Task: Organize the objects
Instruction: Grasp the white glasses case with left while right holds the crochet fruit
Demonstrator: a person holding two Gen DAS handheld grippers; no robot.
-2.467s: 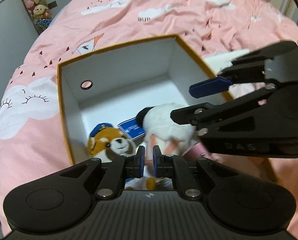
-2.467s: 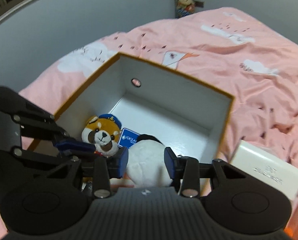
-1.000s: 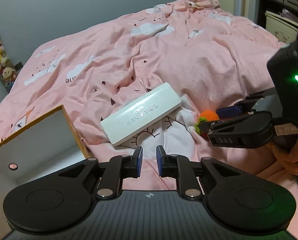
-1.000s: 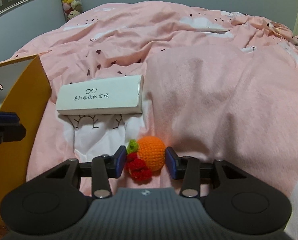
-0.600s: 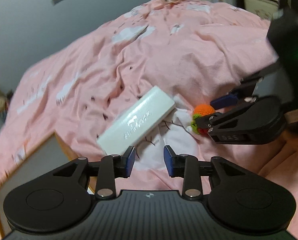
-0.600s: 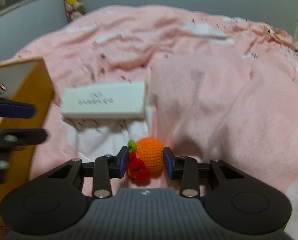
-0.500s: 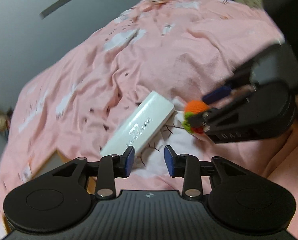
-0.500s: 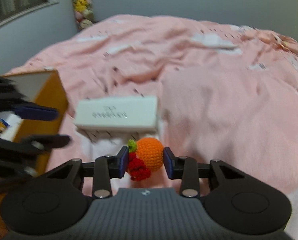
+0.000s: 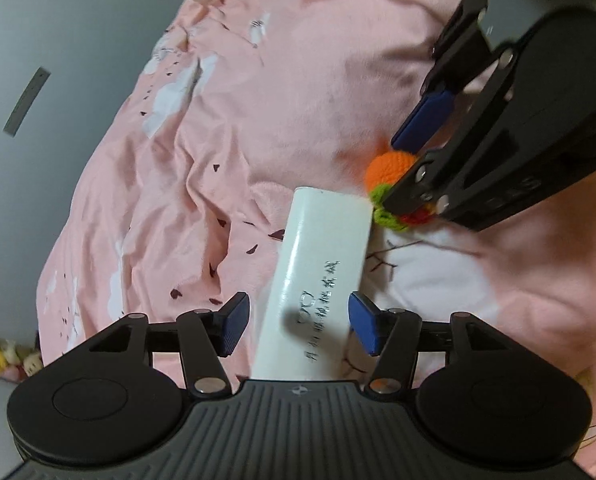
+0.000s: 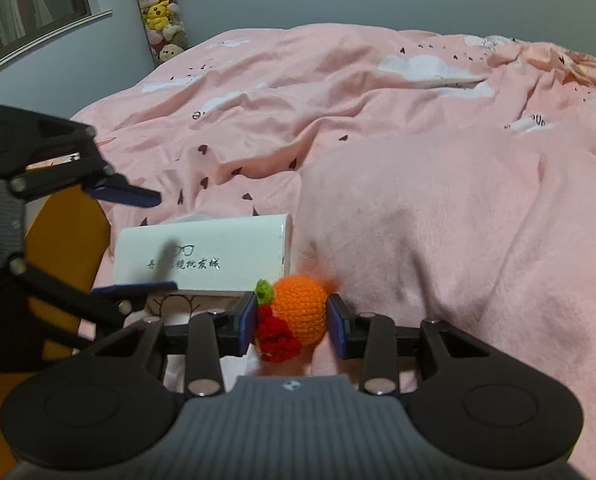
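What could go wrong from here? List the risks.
1. The left gripper is opening around the white case, pads not touching; closing off-centre could skid it on the soft duvet.
2. The right gripper is shut on the crochet orange beside the case's end; the two grippers could collide.
3. The dangling red part could snag.

Left claw [image 9: 300, 326] opening astride white case [image 9: 318, 280] — seemingly untouched
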